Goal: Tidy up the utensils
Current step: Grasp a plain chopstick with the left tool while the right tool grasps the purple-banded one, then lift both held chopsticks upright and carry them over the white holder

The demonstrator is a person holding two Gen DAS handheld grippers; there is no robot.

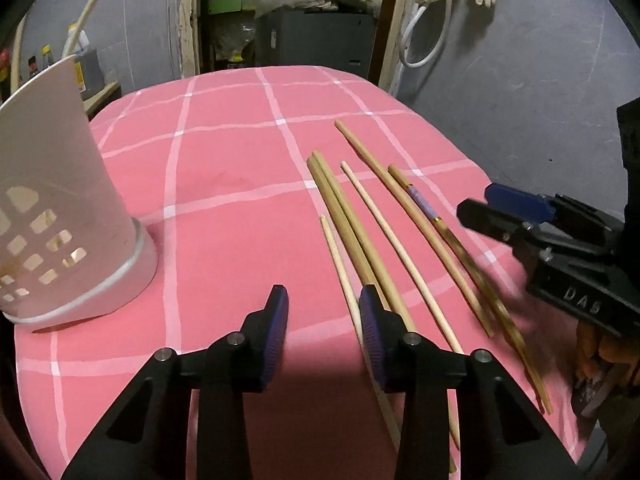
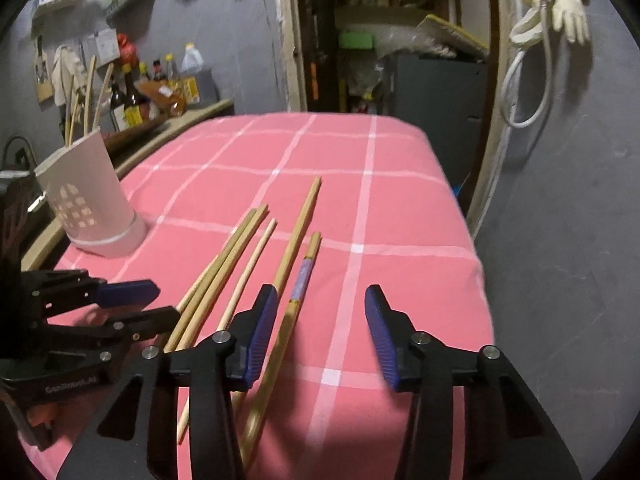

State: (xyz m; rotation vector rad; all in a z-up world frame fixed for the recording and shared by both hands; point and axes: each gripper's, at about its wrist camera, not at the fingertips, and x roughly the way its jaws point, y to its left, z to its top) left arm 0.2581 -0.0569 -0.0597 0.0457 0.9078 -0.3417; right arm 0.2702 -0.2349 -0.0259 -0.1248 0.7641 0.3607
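Several wooden chopsticks (image 1: 360,236) lie side by side on the pink checked tablecloth (image 1: 224,152); they also show in the right wrist view (image 2: 236,256). One chopstick has a purple band (image 2: 302,276). A white perforated utensil holder (image 1: 52,208) stands at the left; it holds chopsticks in the right wrist view (image 2: 90,200). My left gripper (image 1: 323,332) is open and empty, just left of the chopsticks' near ends. My right gripper (image 2: 320,332) is open and empty above the banded chopstick's near half; it also shows in the left wrist view (image 1: 496,216).
The table's right edge (image 2: 476,264) drops off near the right gripper. A shelf with bottles (image 2: 160,84) stands behind the holder. A doorway with stored items (image 2: 400,48) lies beyond the table's far edge.
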